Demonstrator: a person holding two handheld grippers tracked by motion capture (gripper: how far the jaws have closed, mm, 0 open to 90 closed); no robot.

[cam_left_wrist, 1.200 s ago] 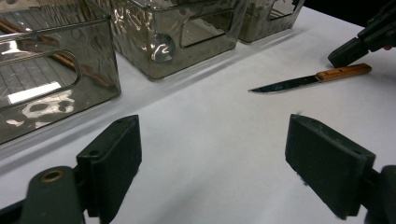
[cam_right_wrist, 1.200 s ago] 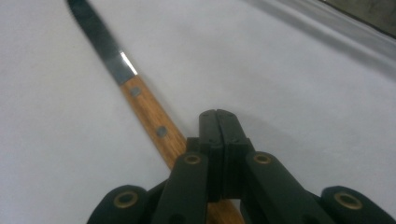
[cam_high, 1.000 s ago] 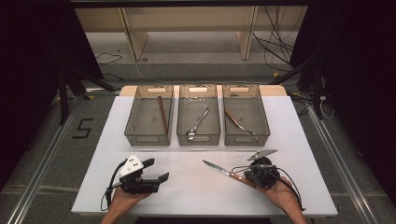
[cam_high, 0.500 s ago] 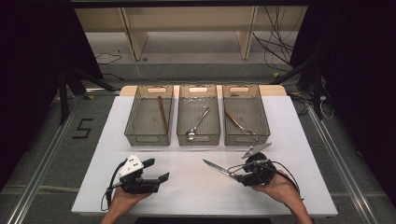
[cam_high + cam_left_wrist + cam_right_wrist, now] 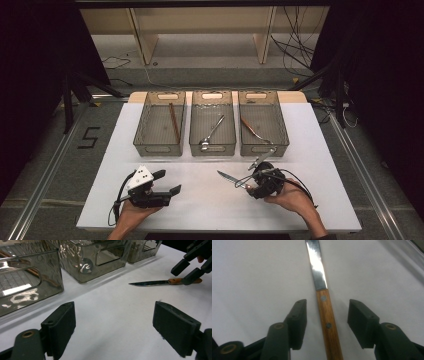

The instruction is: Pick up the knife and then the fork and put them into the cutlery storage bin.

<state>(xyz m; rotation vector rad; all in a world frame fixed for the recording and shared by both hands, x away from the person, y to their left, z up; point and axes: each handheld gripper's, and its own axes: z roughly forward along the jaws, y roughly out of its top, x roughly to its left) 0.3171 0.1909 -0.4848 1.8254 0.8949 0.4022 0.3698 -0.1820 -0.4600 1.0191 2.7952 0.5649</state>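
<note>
Knife lies flat on the white table, near its front edge, wooden handle toward the person, blade pointing left. Right hand-held gripper straddles the handle with jaws spread, a gap on each side, touching nothing. Left hand-held gripper rests on the table well to the left, jaws also spread and empty. Behind stand three bins in a row, each holding one utensil.

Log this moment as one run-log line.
right gripper: open, jaws astride knife handle | knife: flat on table | left gripper: open, idle
</note>
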